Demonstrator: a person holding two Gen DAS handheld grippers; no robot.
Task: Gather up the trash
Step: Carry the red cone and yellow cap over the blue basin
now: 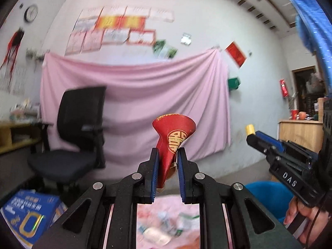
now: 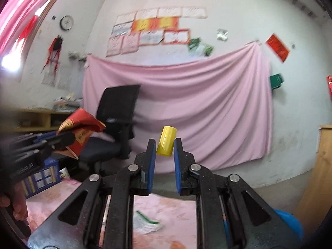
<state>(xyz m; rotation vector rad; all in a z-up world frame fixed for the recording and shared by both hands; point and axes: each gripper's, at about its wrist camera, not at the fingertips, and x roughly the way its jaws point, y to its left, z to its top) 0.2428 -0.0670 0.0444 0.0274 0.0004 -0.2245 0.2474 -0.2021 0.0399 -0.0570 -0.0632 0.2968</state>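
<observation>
My left gripper [image 1: 168, 154] is shut on a crushed red paper cup [image 1: 173, 134] with a gold emblem, held up in the air. From the right wrist view the same red cup [image 2: 79, 127] shows at the left, clamped in the left gripper [image 2: 62, 140]. My right gripper [image 2: 164, 143] is shut on a small yellow cylinder [image 2: 166, 141], also lifted. In the left wrist view the right gripper [image 1: 252, 136] comes in from the right with the yellow cylinder [image 1: 250, 129] at its tip. Blurred scraps of trash [image 1: 164, 226] lie below on a pink cloth [image 2: 178, 213].
A black office chair [image 1: 78, 132] stands ahead to the left, before a pink sheet [image 1: 145, 95] hung on the wall. A blue bin [image 1: 267, 195] sits low at the right. A blue box [image 1: 29, 209] lies at lower left; a wooden cabinet [image 1: 298, 132] stands at right.
</observation>
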